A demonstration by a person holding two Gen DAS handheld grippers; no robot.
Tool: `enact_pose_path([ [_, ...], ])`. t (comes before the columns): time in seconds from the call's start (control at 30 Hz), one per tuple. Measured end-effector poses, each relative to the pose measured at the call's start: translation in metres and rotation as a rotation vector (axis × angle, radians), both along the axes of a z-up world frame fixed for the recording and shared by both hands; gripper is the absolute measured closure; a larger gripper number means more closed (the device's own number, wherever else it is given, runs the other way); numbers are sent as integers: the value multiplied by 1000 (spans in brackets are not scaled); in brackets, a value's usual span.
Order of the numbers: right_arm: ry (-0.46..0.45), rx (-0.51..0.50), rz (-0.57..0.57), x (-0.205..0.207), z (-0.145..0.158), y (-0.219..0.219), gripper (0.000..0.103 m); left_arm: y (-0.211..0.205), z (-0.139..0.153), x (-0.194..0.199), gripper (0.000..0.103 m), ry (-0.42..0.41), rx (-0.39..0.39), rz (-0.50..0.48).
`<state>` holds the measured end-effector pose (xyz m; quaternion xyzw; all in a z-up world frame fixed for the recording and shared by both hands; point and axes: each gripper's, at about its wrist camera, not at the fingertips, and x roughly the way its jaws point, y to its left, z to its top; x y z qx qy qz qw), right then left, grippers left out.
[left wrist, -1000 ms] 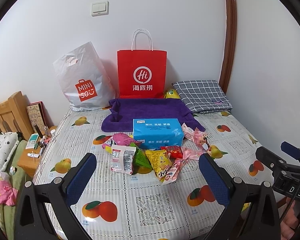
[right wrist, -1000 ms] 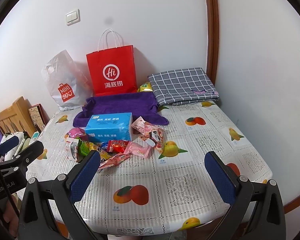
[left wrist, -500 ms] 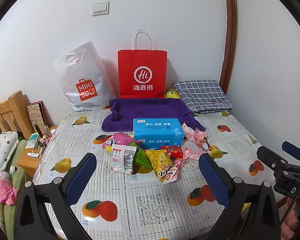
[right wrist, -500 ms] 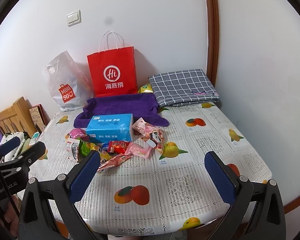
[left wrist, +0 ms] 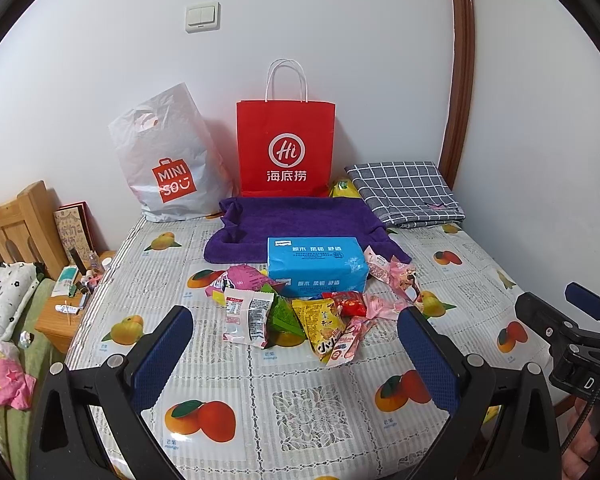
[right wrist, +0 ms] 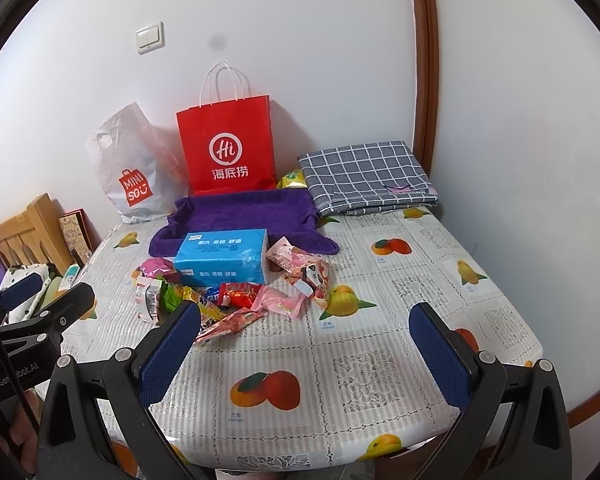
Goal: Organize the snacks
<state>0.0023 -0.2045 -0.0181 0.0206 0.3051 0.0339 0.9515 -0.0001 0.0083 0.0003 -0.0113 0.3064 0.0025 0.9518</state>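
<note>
Left wrist view: the left claw (left wrist: 294, 354) hangs above the near edge of the bench (left wrist: 312, 412), its jaws spread wide with nothing between them. The right claw (right wrist: 306, 354) is likewise wide and empty over the near edge, toward the right corner.

The snacks (left wrist: 300, 316) lie in a loose heap around the middle of the bench, on the fruit-print cloth. Among them a white packet (left wrist: 246, 316) is leftmost, with a green packet (left wrist: 282, 312) and a yellow packet (left wrist: 320, 322) beside it, a red packet (left wrist: 350, 303) just behind, and pink wrappers (left wrist: 392, 272) trailing off to the right. A blue tissue pack (left wrist: 316, 264) sits touching the back of the heap.

Behind the pack a purple towel (left wrist: 296, 218) is spread toward the far edge. Against the wall stand a red paper bag (left wrist: 286, 148) and, to its left, a white plastic bag (left wrist: 166, 164). A folded checked cloth (left wrist: 404, 190) lies in the far right corner.
</note>
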Motion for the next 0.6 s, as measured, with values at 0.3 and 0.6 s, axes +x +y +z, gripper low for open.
enact_pose_path([
  [0.3,-5,0,2,-2,2,1,0,0,0,0,0,0,1,1],
  [0.6,-6,2,3,-3,2,1,0,0,0,-1,0,-1,-2,2],
])
